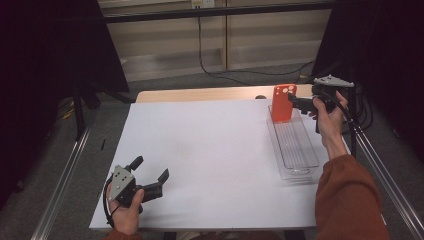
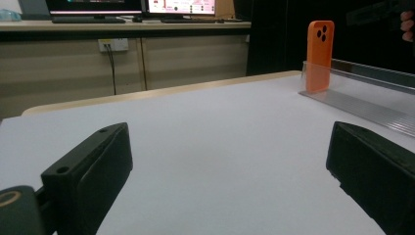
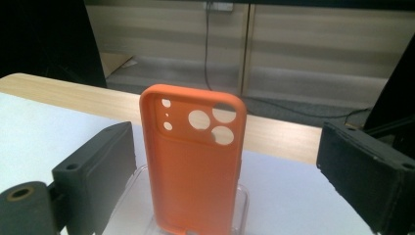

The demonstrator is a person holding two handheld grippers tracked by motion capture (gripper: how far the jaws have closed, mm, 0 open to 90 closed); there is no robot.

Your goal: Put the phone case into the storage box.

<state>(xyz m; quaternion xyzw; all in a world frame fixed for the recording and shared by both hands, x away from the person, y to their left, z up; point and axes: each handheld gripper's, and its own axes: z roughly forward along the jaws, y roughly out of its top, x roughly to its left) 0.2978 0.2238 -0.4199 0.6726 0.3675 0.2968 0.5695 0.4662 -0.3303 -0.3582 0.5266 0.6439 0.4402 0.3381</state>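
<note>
Silicone by its look, the orange phone case standing upright at the 12 o'clock end of the clear tray seems light and bendy, best pinched across its side edges by the wide-open right gripper.

Both grippers' fingers wide open, R arm extended.

A black cable trails across the grey floor beyond the table.

Ahead of me beige cabinets line the wall, a black cable hanging to the grey carpet; monitors sit above.
</note>
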